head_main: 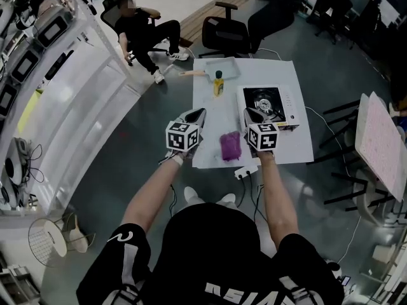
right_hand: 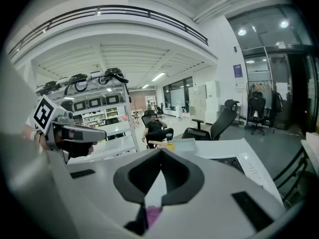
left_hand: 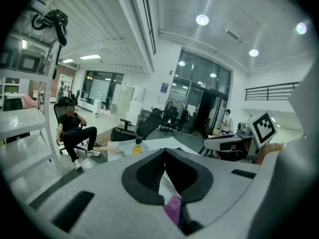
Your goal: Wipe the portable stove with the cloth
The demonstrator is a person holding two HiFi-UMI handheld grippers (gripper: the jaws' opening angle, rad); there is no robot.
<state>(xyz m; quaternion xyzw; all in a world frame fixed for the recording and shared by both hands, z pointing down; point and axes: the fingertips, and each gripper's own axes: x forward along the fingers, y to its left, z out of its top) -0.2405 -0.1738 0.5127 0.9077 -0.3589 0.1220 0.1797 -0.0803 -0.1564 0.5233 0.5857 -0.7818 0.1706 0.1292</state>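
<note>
The portable stove (head_main: 270,105), white with a black burner, sits at the right side of the white table (head_main: 210,116). A crumpled purple cloth (head_main: 230,145) lies on the table near its front edge, between my two grippers. My left gripper (head_main: 201,112) hovers left of the cloth, shut and empty. My right gripper (head_main: 248,113) hangs over the stove's near-left corner, also shut with nothing in it. In the left gripper view the cloth (left_hand: 173,209) peeks through below the closed jaws of the left gripper (left_hand: 165,151). The right gripper view shows the right gripper (right_hand: 160,149), the cloth (right_hand: 152,214) and the stove's panel (right_hand: 251,169).
A yellow bottle (head_main: 219,83) and a shallow grey tray (head_main: 219,67) stand at the table's far end. A power strip (head_main: 245,170) hangs at the front edge. A person sits in a chair (head_main: 143,33) beyond the table, next to an office chair (head_main: 235,30). Shelving lines the left.
</note>
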